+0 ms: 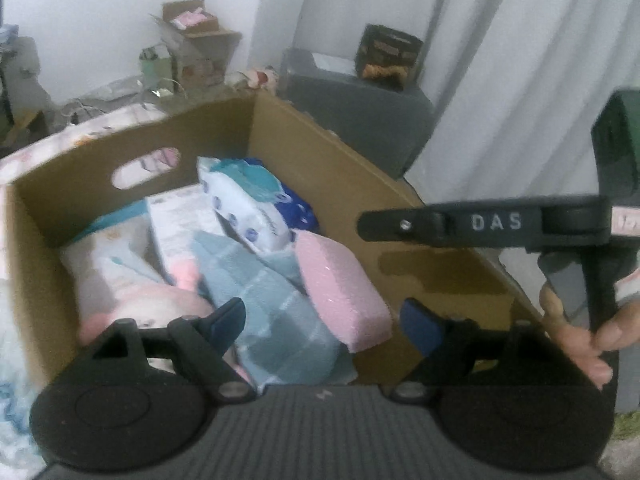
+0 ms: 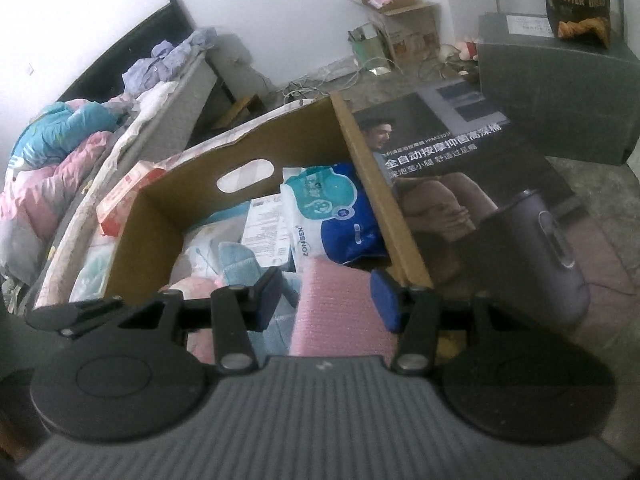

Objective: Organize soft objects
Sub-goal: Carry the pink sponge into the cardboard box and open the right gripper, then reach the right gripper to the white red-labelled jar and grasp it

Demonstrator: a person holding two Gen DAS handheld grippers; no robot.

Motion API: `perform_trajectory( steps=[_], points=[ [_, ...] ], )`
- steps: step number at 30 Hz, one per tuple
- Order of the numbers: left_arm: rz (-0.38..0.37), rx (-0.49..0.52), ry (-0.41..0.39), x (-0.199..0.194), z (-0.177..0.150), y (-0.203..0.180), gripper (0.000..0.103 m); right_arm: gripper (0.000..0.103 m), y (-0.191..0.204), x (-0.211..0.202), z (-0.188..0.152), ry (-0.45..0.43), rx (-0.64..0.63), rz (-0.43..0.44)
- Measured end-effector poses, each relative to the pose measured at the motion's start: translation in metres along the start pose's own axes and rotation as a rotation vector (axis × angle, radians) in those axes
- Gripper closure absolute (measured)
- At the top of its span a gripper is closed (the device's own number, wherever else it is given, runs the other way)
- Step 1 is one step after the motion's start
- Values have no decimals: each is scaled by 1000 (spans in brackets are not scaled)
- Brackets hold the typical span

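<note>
Both tongs gape, the left gripper point(image 1: 322, 322) and right gripper point(image 2: 326, 300) over the cardboard box point(image 1: 320, 148), where the pink sponge point(image 1: 340, 288) lies lengthwise toward the far wall beside a blue towel point(image 1: 276, 312) and tissue packs point(image 1: 248, 204).

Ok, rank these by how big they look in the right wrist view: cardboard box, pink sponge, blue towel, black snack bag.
1. cardboard box
2. pink sponge, though it lies nearest the camera, so its lead is unsure
3. and 4. blue towel and black snack bag look alike; the towel is partly hidden, the bag is far away.
</note>
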State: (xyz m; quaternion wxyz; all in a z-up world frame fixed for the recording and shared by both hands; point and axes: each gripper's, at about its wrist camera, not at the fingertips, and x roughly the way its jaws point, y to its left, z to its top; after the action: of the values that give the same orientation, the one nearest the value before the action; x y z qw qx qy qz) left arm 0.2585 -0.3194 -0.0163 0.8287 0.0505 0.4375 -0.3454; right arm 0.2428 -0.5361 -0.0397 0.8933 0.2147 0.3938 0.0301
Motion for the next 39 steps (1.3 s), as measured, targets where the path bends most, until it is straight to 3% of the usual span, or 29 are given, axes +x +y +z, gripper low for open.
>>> perform_trajectory(
  steps=[10, 17, 21, 29, 39],
  points=[
    [48, -89, -152, -120, -26, 39, 16, 54, 35, -50, -10, -49, -1, 78],
    [232, -209, -273, -220, -80, 96, 14, 53, 89, -70, -31, -38, -48, 230],
    [317, -266, -313, -255, -114, 120, 14, 53, 130, -65, -41, -2, -79, 334],
    [419, -387, -331, -273, -174, 154, 14, 53, 219, -38, -52, 101, -166, 448],
    [402, -455, -260, -257, -246, 164, 16, 53, 302, -5, -88, 256, -236, 524]
  ],
)
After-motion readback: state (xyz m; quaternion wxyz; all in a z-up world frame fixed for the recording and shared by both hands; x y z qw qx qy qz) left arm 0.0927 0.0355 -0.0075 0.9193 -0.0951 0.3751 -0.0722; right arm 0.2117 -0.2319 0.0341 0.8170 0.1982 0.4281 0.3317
